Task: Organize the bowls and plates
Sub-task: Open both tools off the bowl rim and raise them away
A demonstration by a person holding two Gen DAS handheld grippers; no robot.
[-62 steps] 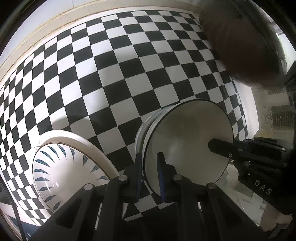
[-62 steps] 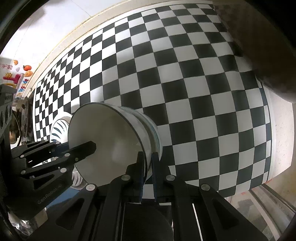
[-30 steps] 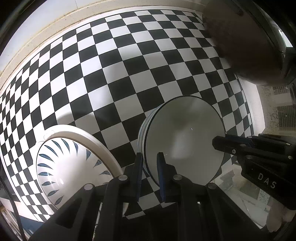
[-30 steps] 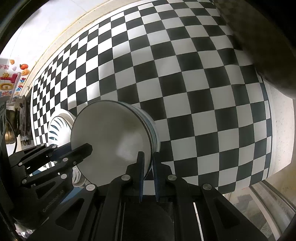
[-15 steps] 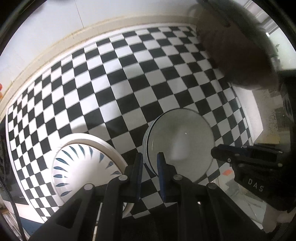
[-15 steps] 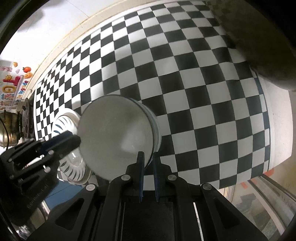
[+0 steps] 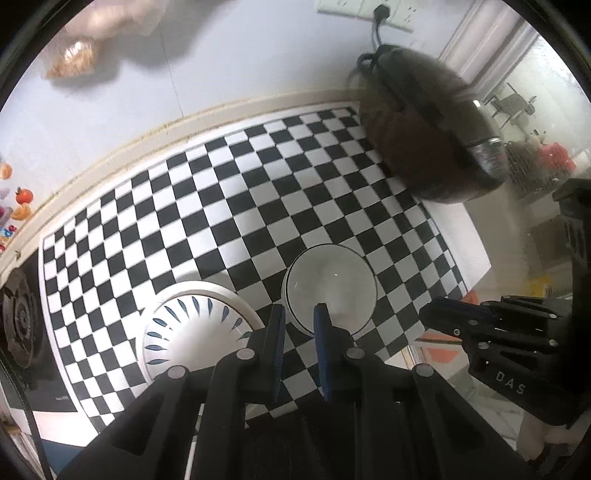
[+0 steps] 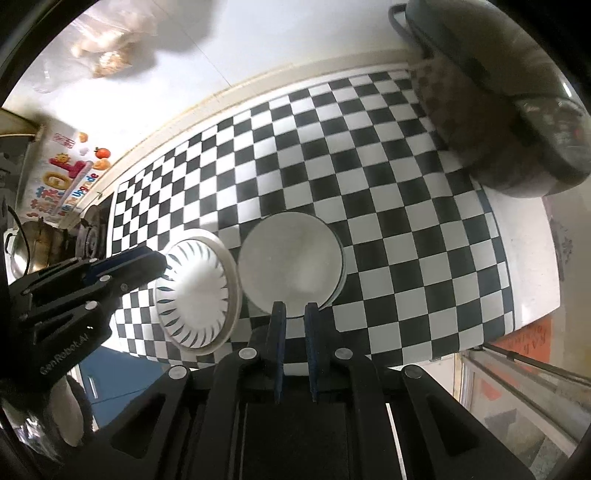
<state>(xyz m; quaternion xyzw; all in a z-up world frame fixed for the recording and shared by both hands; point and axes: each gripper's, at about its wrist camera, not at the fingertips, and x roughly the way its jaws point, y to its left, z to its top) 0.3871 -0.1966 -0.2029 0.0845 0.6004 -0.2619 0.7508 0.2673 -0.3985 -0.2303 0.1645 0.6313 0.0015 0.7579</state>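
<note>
A plain white bowl (image 7: 328, 288) with a thin dark rim sits on the checkered mat (image 7: 221, 206), seemingly nested in another. Beside it to the left lies a white plate with blue petal marks (image 7: 192, 332). My left gripper (image 7: 298, 314) hangs above the bowl's near rim, shut, with nothing held. My right gripper (image 8: 294, 310) hovers over the same bowl (image 8: 291, 266), also shut and empty. Each gripper shows in the other's view: the right gripper (image 7: 434, 317) right of the bowl, the left gripper (image 8: 160, 262) over the patterned plate (image 8: 195, 288).
A dark round cooker (image 7: 424, 140) stands at the mat's back right corner. A stove burner (image 7: 18, 321) lies left of the mat, with a metal pot (image 8: 26, 251) beyond. The white counter ends just right of the mat (image 8: 524, 258). A wall socket (image 7: 384, 18) is behind.
Both grippers have risen away from the white bowl, which stays on the mat. Bowl and plate look smaller now, and the wall behind has come into view.
</note>
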